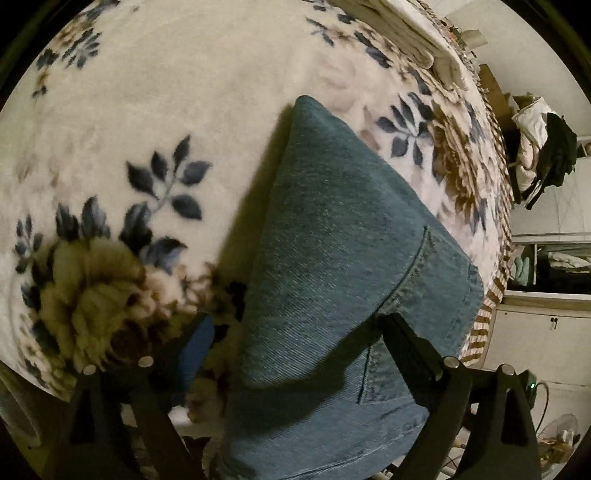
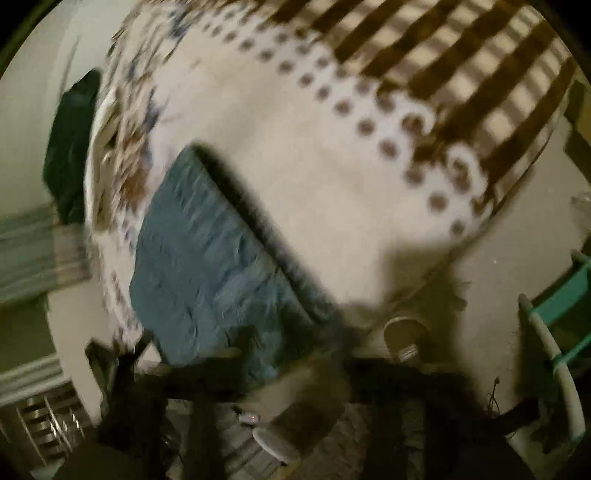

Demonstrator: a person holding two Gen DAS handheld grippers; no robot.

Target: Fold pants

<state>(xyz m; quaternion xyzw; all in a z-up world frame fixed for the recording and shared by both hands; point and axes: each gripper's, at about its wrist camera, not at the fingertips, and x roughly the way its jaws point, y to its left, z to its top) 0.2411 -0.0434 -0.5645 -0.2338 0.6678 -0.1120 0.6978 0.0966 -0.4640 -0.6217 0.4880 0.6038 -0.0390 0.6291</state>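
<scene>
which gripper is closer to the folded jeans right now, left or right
Left. The left gripper hangs open right over the folded jeans, fingers straddling the near end without pressing. The right gripper, blurred, looks open at the jeans' near edge, a little farther off.

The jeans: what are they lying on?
The jeans lie on a floral blanket. The part of it under the denim is hidden.

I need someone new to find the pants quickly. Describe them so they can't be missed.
Start from the big cream blanket with dark blue leaves and brown flowers that covers the bed. The pants lie on it as a folded, wedge-shaped bundle near the striped edge. They are the only blue denim there, with a stitched pocket showing, unlike the pale folded cloth farther back.
</scene>
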